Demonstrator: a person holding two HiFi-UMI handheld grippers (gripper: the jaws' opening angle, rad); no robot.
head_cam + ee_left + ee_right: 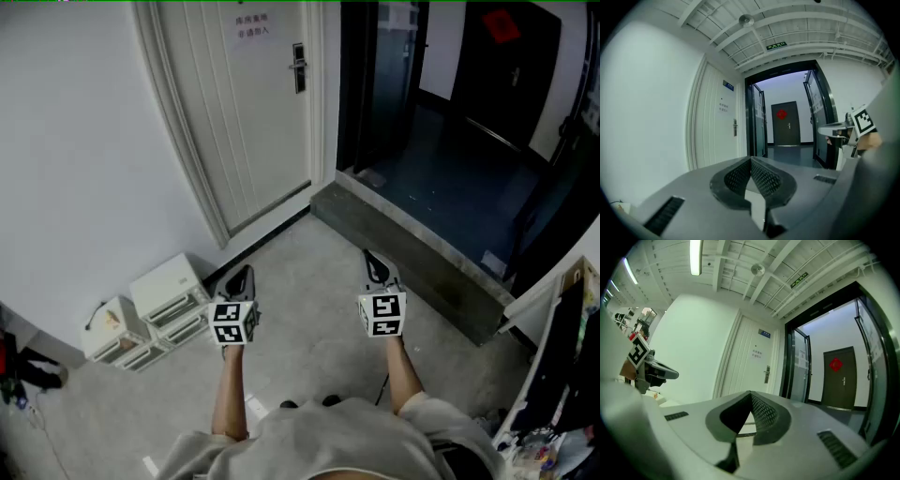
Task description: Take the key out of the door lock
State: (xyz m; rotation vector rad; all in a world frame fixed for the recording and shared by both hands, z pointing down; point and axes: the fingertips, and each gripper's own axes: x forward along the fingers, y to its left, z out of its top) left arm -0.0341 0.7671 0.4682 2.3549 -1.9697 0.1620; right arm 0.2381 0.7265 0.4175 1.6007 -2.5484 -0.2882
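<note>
Pale, smooth walls closed off the left of a corridor, over a speckled grey concrete floor (309, 309). At the far left stood a white panelled door (253, 122) with tall vertical grooves and a paper notice (251, 26) near its top. The door lock (298, 67), a narrow dark metal plate with a lever, sat at the door's right edge; at this range the key could not be made out in it. To the right, a dark-framed glass doorway (375, 84) opened above a long grey stone step (412, 262), and beyond it was a dark door (839, 378) with a red ornament (836, 364). Two white, ribbed plastic boxes (169, 292) lay near the left wall.

The left gripper (242, 274) and the right gripper (373, 258) were held level side by side over the floor, well apart from the door and pointing towards it. Each carried a cube with square markers (232, 322). Both pairs of grey jaws, lined with dotted mesh pads, were pressed together at their pointed tips with nothing between them.
</note>
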